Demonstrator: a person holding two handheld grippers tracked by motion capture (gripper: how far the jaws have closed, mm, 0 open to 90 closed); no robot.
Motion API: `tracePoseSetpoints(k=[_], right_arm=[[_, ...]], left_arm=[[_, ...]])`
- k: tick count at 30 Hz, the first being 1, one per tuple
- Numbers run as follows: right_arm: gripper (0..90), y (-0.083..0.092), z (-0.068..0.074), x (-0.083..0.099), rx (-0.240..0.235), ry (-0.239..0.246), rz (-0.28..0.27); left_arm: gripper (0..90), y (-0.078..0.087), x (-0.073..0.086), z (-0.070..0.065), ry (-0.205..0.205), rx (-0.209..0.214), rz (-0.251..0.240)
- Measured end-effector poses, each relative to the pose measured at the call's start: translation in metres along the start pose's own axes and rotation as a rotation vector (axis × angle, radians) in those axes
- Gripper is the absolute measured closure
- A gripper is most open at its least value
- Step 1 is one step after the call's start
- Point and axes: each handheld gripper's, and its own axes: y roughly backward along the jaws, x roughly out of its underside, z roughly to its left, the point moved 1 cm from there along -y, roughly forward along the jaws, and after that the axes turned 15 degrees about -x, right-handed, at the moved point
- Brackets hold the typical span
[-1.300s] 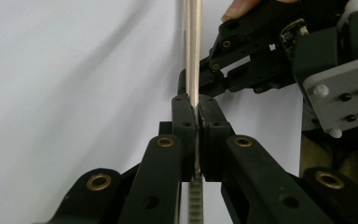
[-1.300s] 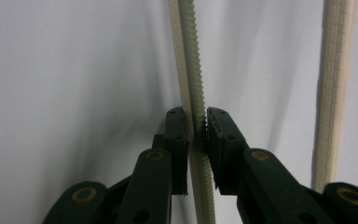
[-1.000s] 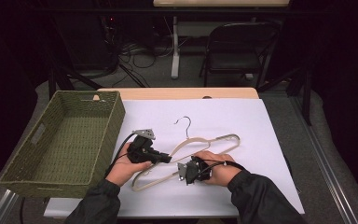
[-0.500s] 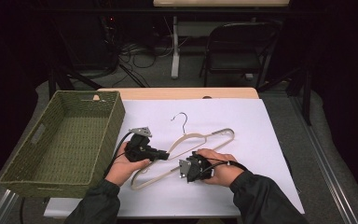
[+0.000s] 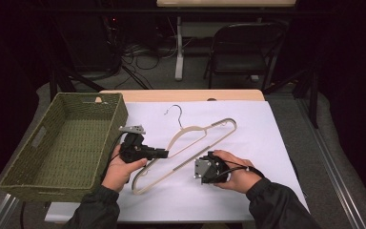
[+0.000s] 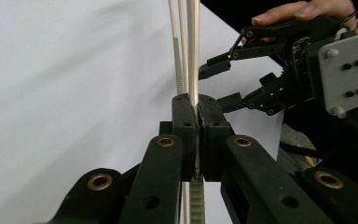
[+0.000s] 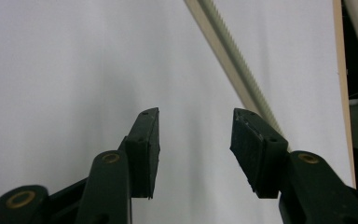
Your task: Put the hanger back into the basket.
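Left claw has the hanger — right claw letting go

The left gripper (image 6: 196, 121) is clamped tight on the shoulder of the cream plastic clothes hanger (image 5: 190, 148), which sits tilted over the white table sheet (image 5: 267, 143) beside the green woven basket (image 5: 66, 143). The right gripper (image 7: 195, 140) has just been spreading its jaws, nothing between them — best to back it clear of the ridged bar before the left lifts, and keep that hook from snagging the basket rim.

sleeves: dark, both arms | left gripper (image 5: 164, 153): black, brass pivots, grey plate | right gripper (image 5: 198, 168): black, cabled
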Motion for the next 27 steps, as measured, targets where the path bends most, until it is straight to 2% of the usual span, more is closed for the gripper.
tracePoseSetpoints(k=[1,2,5,9,10,12,13,14,15,16,17,18,19,22,23,24,27], right_arm=[[52.0,0.002,0.000,0.001,-0.002,-0.006,-0.007],[51.4,0.004,0.002,0.004,0.003,-0.021,-0.022],[49.7,0.009,0.003,0.009,0.012,-0.045,-0.027],[48.3,0.015,0.003,0.021,0.020,-0.079,-0.039],[48.3,0.015,0.003,0.021,0.020,-0.079,-0.039],[47.9,0.018,0.003,0.028,0.027,-0.108,-0.061],[47.7,0.023,0.004,0.033,0.044,-0.141,-0.030],[47.7,0.023,0.004,0.033,0.044,-0.141,-0.030],[47.6,0.021,0.003,0.036,0.033,-0.141,-0.074],[47.6,0.024,0.004,0.041,0.046,-0.156,-0.052],[47.6,0.024,0.003,0.042,0.045,-0.157,-0.054],[47.6,0.025,0.004,0.045,0.047,-0.168,-0.057],[47.5,0.025,0.003,0.046,0.049,-0.165,-0.056],[47.5,0.026,0.004,0.049,0.054,-0.179,-0.056],[47.5,0.026,0.004,0.049,0.054,-0.179,-0.056],[47.5,0.026,0.003,0.050,0.055,-0.182,-0.056],[47.5,0.025,0.002,0.051,0.058,-0.188,-0.051]], left_arm=[[87.9,0.000,0.000,0.000,0.000,0.000,0.000],[87.9,0.008,-0.001,-0.003,0.010,-0.005,-0.007],[87.9,0.020,-0.002,-0.006,0.029,-0.003,-0.017],[87.9,0.039,-0.003,-0.007,0.051,-0.022,-0.018],[87.9,0.039,-0.003,-0.007,0.051,-0.022,-0.018],[87.9,0.053,-0.003,-0.006,0.057,-0.038,-0.019],[87.9,0.065,-0.002,-0.005,0.054,-0.053,-0.023],[87.9,0.065,-0.002,-0.005,0.054,-0.053,-0.023],[87.9,0.077,-0.001,-0.003,0.058,-0.065,-0.027],[87.9,0.089,0.000,0.000,0.061,-0.077,-0.032],[87.9,0.100,0.001,0.003,0.063,-0.085,-0.040],[87.9,0.100,0.001,0.003,0.063,-0.085,-0.040],[87.9,0.114,0.002,0.008,0.075,-0.095,-0.054],[87.9,0.139,0.005,0.020,0.094,-0.132,-0.069],[87.9,0.139,0.005,0.020,0.094,-0.132,-0.069],[87.9,0.157,0.008,0.031,0.107,-0.157,-0.084],[87.9,0.179,0.011,0.047,0.128,-0.172,-0.114]])
